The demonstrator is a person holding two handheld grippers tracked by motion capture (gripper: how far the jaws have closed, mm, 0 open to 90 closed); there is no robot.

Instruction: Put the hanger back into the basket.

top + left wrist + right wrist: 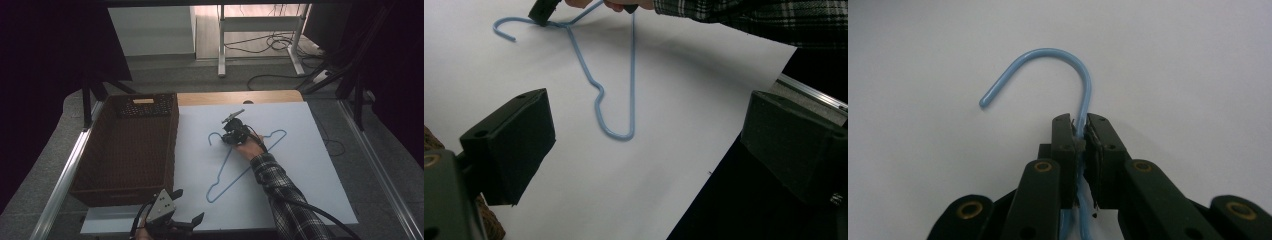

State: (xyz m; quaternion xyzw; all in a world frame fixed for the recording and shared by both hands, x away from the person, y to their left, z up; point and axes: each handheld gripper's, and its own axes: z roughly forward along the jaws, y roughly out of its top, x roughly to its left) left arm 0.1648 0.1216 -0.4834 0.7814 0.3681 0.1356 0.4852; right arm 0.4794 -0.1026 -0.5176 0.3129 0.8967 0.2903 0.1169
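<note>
A light blue wire hanger (235,165) lies flat on the white sheet (300,190), its hook pointing left toward the basket. My right gripper (231,136) is shut on the hanger's neck just below the hook (1048,60); both pads clamp the wire. The same hanger (619,90) runs across the left gripper view, with the right gripper's tip (544,12) at its neck. My left gripper (187,207) hovers at the near edge of the sheet, jaws wide apart and nothing between its fingers (509,145).
A brown wicker basket (100,150) stands left of the sheet, open at the top. A wooden tabletop strip (240,97) runs behind the sheet. A plaid sleeve (280,195) crosses the sheet's near right part. Metal rails flank the table.
</note>
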